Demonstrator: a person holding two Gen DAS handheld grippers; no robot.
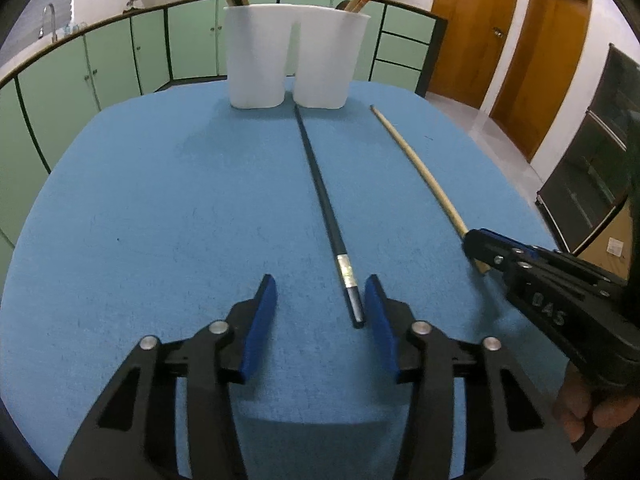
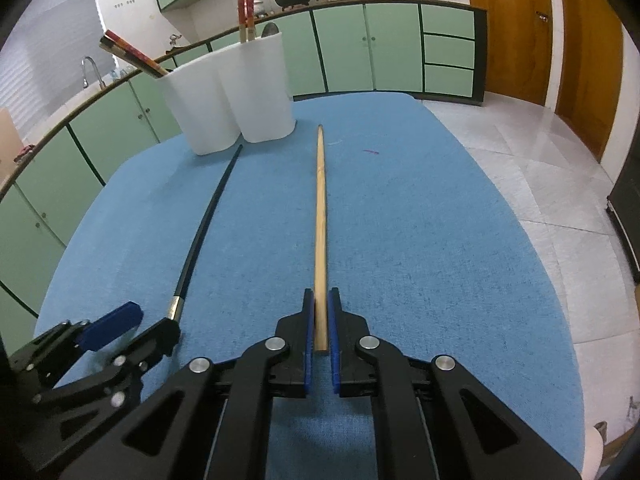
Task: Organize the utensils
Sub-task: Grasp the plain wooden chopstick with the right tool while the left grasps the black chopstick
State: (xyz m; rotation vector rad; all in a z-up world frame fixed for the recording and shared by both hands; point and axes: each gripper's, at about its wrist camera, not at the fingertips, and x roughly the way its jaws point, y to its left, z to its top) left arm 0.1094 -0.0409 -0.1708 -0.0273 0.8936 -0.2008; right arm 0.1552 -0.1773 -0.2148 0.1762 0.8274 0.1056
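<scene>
Chopsticks lie on the blue cloth-covered table [image 1: 160, 200]: the right hand-held gripper [image 2: 321, 316] clenches the pale wooden chopstick [image 2: 320, 216] at its near end, while the left hand-held gripper [image 1: 320, 300] stands released around the black silver-banded chopstick [image 1: 320, 196], near the white two-compartment plastic holder [image 1: 296, 56].

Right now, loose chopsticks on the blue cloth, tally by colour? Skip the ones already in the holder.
Black: 1, the black chopstick, lying between the open left gripper jaws, not pinched.
Light wood: 1, the wooden chopstick, clamped at its near end by the right gripper.
Total: 2 on the blue cloth.
</scene>
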